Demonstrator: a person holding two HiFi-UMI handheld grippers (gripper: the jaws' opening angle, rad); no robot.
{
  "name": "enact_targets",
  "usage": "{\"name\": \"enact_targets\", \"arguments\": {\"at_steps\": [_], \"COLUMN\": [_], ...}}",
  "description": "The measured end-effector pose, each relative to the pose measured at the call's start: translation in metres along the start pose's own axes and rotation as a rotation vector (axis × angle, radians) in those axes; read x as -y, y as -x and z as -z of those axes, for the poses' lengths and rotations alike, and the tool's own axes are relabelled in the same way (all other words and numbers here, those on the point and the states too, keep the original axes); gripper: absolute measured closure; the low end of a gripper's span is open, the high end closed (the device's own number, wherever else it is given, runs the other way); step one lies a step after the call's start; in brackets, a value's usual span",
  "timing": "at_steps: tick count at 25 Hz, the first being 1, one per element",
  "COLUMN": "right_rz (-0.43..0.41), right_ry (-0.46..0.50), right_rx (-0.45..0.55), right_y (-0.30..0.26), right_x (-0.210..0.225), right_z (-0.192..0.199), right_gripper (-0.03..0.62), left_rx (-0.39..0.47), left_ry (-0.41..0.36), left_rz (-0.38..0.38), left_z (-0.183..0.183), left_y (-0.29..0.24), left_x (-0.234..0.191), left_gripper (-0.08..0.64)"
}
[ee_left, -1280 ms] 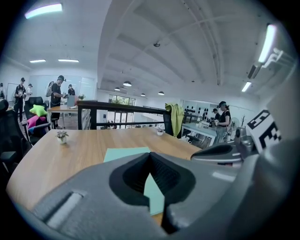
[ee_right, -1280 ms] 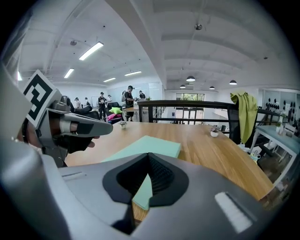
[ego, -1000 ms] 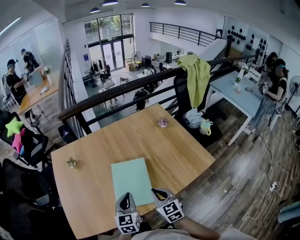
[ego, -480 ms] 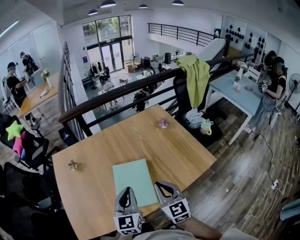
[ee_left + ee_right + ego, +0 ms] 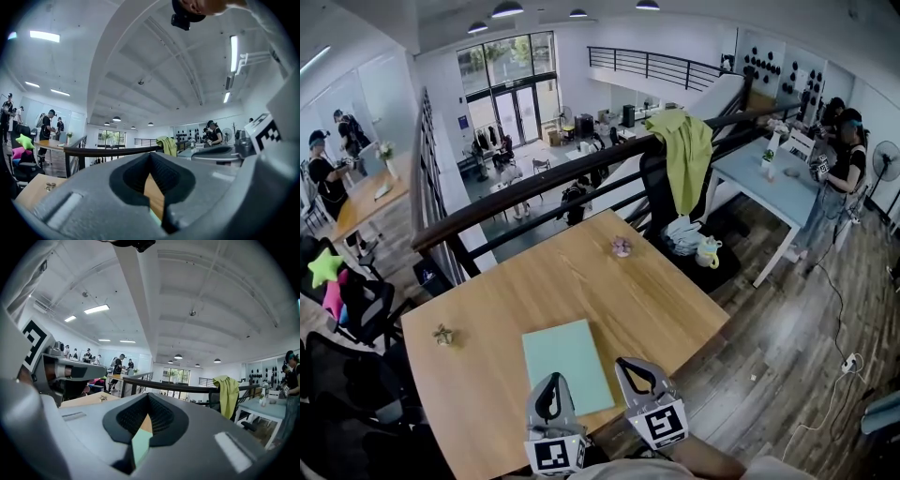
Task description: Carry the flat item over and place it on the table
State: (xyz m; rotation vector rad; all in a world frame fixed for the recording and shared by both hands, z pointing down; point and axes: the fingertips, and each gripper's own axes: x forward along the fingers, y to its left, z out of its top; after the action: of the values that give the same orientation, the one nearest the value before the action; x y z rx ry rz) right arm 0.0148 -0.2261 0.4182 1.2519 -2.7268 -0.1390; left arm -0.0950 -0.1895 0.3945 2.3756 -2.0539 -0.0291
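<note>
One wide wooden tabletop (image 5: pixel 497 281) is shown whole in the head view, backed by a dark railing (image 5: pixel 534 192) over which a yellow-green cloth (image 5: pixel 686 150) is draped. The flat item (image 5: pixel 565 361), a mint-green sheet, is seen lying flat on the tabletop near its front edge, its full outline visible only from above.

Just over the sheet's near edge, the left gripper (image 5: pixel 549 382) and the right gripper (image 5: pixel 631 366) are held side by side, apart from each other, each with its marker cube toward the person.

In the left gripper view, the fingers of the left gripper (image 5: pixel 150 156) are seen pressed together with nothing pinched; through the hollow below them only a strip of wood and a thin edge of green are shown. In the right gripper view, the fingers of the right gripper (image 5: pixel 149 397) are likewise pressed together and empty, and a broader wedge of the sheet (image 5: pixel 139 446) is visible.

Two small ornaments are set well apart on the tabletop: a pinkish one (image 5: pixel 622 247) at the far side and a star-shaped one (image 5: pixel 442 334) at the left.
</note>
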Motion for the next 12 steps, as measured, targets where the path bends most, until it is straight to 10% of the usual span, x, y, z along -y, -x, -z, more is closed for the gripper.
{"name": "enact_targets", "arguments": {"at_steps": [12], "right_rz": [0.007], "right_ry": [0.055], "right_rx": [0.021], "right_y": [0.004], "right_x": [0.009], "right_z": [-0.016], "right_gripper": [0.581], "left_rx": [0.014], "left_ry": [-0.016], "left_rz": [-0.024], "left_z": [-0.008], "left_y": [-0.001], "left_x": [-0.003], "left_gripper": [0.557]}}
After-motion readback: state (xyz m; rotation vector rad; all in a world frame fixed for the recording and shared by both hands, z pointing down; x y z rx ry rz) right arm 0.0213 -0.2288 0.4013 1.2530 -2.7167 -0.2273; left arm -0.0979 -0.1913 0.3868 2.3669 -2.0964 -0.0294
